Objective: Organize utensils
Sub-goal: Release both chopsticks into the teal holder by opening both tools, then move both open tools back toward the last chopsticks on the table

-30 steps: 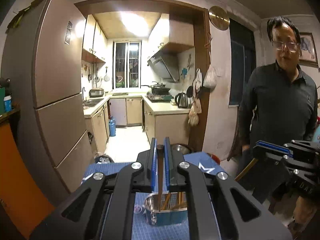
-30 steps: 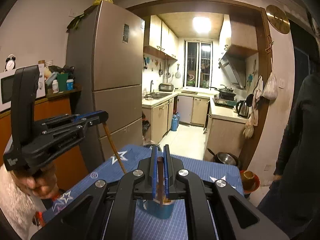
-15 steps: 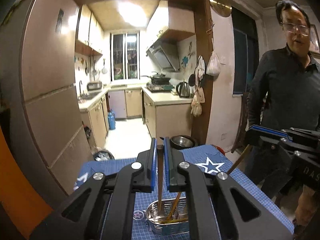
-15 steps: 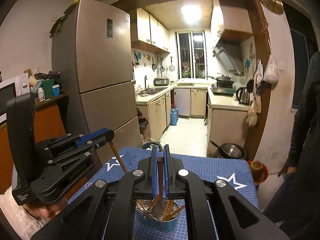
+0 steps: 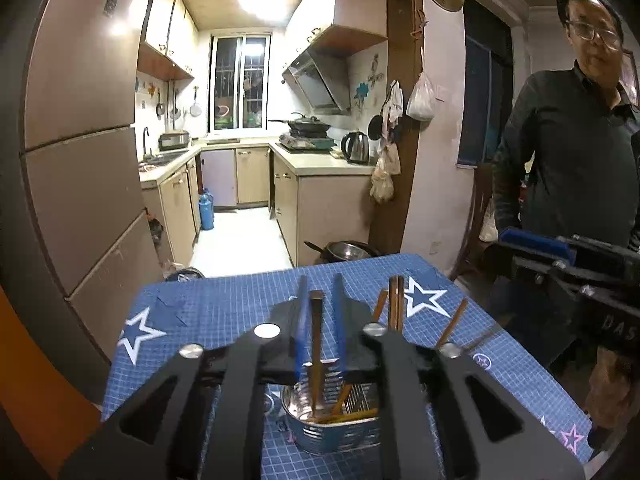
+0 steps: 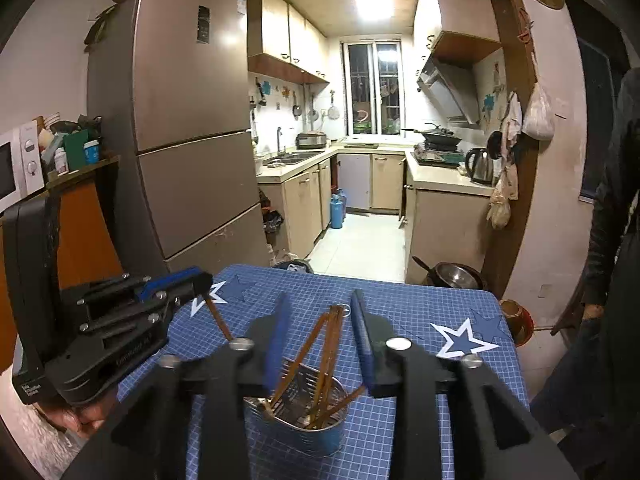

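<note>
Both the left gripper and the right gripper have just been opening, jaws now released. Slim brown wooden chopsticks stand slanted in a round shiny metal holder on the blue gridded tabletop; one stick stands between the left jaws.

Black angular tool frames — blue pads, silver screws; second tool alike — white lettering

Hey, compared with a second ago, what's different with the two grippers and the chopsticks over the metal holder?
Both grippers came down toward the round metal utensil holder on the blue star-patterned mat. The left gripper and right gripper have just been opening. The left's brown wooden chopstick stands loose between its jaws, tip in the holder; the right's has dropped in. Holder and mat stayed put.
</note>
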Demonstrator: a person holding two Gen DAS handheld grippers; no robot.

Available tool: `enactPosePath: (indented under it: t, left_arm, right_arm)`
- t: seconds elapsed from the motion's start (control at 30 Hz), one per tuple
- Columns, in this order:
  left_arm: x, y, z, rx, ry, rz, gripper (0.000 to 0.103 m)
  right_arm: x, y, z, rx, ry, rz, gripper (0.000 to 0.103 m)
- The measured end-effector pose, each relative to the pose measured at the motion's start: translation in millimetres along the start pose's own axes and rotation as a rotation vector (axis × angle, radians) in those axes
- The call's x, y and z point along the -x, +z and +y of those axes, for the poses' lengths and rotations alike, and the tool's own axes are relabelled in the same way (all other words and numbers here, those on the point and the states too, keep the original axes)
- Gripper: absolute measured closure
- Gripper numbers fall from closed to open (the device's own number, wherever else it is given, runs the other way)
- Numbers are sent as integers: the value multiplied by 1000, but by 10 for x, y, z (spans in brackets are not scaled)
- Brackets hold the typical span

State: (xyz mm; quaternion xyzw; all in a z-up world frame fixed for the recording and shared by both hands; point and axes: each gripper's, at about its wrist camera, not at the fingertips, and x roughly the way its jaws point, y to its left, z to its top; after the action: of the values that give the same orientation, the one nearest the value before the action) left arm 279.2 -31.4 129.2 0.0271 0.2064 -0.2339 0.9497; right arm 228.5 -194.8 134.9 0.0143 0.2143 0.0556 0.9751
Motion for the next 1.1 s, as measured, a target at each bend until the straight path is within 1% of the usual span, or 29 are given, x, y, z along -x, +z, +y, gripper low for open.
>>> enactPosePath:
  t: [0.03,0.07,0.17,0.23,0.37,0.53,0.67,0.77,0.83,0.93,1.0,1.03,1.1]
  left_arm:
    - [19,-21,5,2,3,-13,69]
    - [55,-42,6,-1,9,-35,63]
    - [205,-101,14,-26,40,-82,63]
    - [329,-127,48,-19,60,-107,63]
    - [580,-198,114,-6,73,-137,63]
    - [976,-314,180,7,82,-178,63]
    - [1304,-496,154,7,91,-195,63]
    - [1532,-737,-3,-37,76,-189,63]
    - [1660,-975,-122,-73,64,-168,62]
    - [1746,-1403,-280,-97,68,-105,62]
    - [1786,-1771,-416,-114,89,-56,62]
    - [1791,-1903,-469,-123,99,-42,62]
    - [1831,-2266,-641,-156,136,-12,62]
  right_arm:
    - [13,-20,-18,-2,-4,-3,69]
    - [37,-38,-38,-5,-5,-8,69]
    - [150,-89,-127,-6,-17,-25,70]
    - [241,-134,-203,-11,-24,-33,69]
    - [472,-268,-389,-40,-30,-39,69]
    - [806,-620,-564,-57,-43,-29,69]
    - [1091,-1033,-590,-73,-26,-12,69]
    - [1328,-1436,-558,-81,-20,-1,69]
    - [1472,-1726,-505,-73,-39,3,68]
    - [1663,-2208,-423,-60,-88,14,65]
    - [1738,-2521,-385,-49,-126,48,65]
    - [1762,-2660,-366,-49,-144,60,65]
    - [1836,-2912,-344,-69,-174,73,65]
